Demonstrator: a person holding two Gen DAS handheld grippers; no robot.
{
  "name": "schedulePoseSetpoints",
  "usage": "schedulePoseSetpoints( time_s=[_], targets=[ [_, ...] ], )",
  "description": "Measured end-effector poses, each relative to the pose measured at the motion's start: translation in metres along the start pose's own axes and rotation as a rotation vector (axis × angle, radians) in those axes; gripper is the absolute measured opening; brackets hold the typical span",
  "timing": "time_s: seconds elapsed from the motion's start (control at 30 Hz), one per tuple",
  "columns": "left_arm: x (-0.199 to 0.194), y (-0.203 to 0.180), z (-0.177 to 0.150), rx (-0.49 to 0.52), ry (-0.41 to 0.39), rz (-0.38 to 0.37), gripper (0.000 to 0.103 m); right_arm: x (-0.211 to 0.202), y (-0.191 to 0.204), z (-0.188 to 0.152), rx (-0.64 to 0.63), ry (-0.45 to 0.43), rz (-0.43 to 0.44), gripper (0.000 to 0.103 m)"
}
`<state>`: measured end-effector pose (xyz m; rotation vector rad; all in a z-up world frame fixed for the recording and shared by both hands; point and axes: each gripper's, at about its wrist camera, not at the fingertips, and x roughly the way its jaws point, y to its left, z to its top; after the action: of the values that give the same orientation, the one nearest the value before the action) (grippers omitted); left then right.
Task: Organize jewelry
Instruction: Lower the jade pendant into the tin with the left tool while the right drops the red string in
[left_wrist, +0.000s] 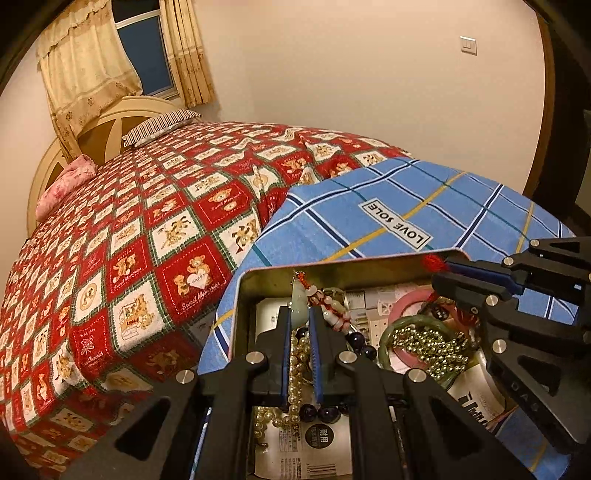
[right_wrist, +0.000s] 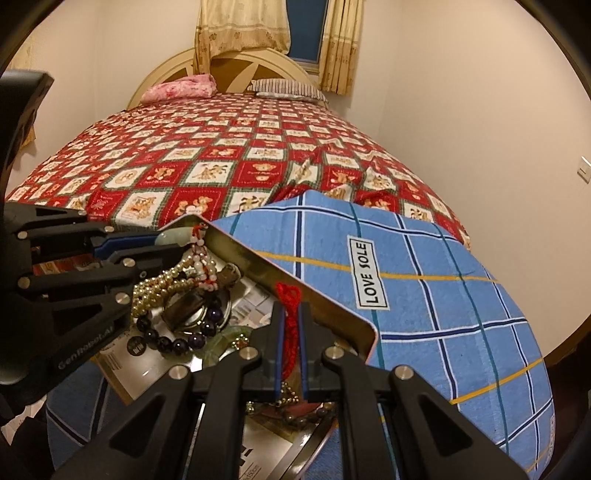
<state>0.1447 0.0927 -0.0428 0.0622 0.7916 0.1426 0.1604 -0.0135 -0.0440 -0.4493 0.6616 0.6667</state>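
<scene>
Jewelry is all heaped in one open metal tin (left_wrist: 258, 280) sitting on a blue plaid towel (left_wrist: 406, 206) at the foot of the bed (left_wrist: 147, 221), so everything's tangled and I'm basically fishing pieces out one by one.

My left claw (left_wrist: 301, 314) is closed down on a pale green jade pendant (left_wrist: 298, 308) with a red knotted cord and little white beads hanging off it. A pearl strand (left_wrist: 295, 369) runs right between the fingers too, so I can't tell if that's caught in the grip or just lying under it. Dark purple beads (left_wrist: 356, 341) sit just beside.

My right claw (right_wrist: 291, 325) is pinched on a red cord tassel (right_wrist: 290, 310), right up against the tin's far wall. From the left camera it comes in from the right, tilted down over a green bangle (left_wrist: 406, 328) with gold beads (left_wrist: 428, 347) piled on it.

Both claws are angled steeply down into the tin, close together. My guess is gripping both ends lets me pull the pieces apart without dragging the whole pile. Snags look likely.
</scene>
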Motion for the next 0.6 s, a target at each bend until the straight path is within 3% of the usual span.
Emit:
schedulePoseSetpoints(
  time_s=[0.43,0.53,0.6],
  targets=[
    [0.005,0.002,-0.009,-0.014,0.036,0.002,0.012,0.018,0.001,-0.012,-0.012,0.066,0.003,0.012],
    [-0.001,0.003,-0.01,-0.025,0.032,0.002,0.027,0.015,-0.001,-0.017,-0.007,0.073,-0.005,0.02],
    [-0.012,0.005,-0.011,-0.04,0.011,0.012,0.058,0.009,-0.004,-0.019,0.004,0.07,-0.011,0.044]
  ],
)
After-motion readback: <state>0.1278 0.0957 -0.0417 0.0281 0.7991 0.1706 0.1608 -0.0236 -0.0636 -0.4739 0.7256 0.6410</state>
